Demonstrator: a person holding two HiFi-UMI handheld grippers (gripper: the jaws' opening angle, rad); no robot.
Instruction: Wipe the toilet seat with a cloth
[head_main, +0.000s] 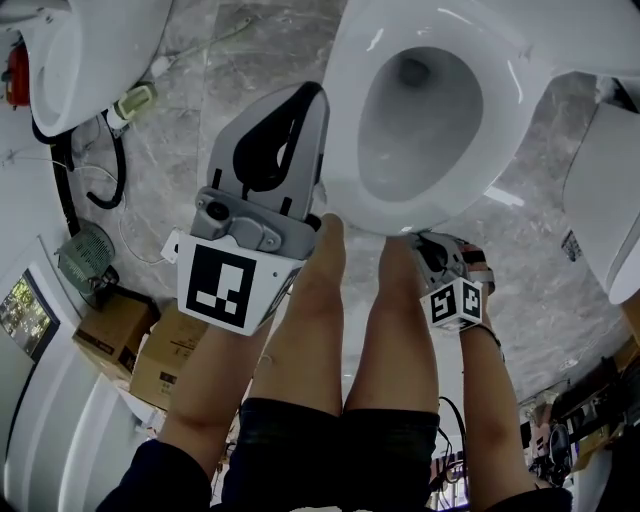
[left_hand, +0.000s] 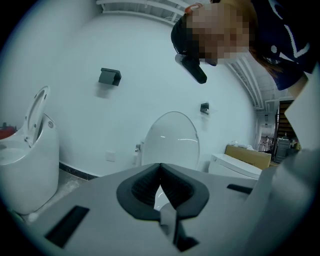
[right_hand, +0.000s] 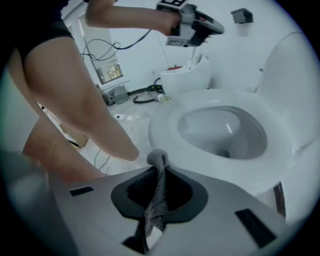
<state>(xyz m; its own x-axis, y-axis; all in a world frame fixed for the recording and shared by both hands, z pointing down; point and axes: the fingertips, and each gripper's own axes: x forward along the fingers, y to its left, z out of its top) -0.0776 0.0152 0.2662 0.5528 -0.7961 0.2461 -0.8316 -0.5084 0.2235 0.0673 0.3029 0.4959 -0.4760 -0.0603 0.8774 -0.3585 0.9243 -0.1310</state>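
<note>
The white toilet seat (head_main: 350, 150) rings the open bowl at the top of the head view, and its lid (left_hand: 172, 137) stands raised against the wall. My right gripper (right_hand: 159, 167) is shut on a grey mesh cloth (right_hand: 156, 202), whose bunched end pokes out past the tips, just short of the seat's front rim (right_hand: 165, 125). In the head view only its marker cube (head_main: 455, 303) and body show below the bowl; the jaws are hidden. My left gripper (head_main: 308, 95) hangs in the air left of the seat, shut with nothing in it (left_hand: 160, 166).
The person's bare legs (head_main: 320, 330) stand right in front of the bowl. A second toilet (head_main: 70, 50) is at the left and another white fixture (head_main: 610, 200) at the right. Cardboard boxes (head_main: 140, 345), a black hose (head_main: 112, 170) and cables lie on the marble floor at the left.
</note>
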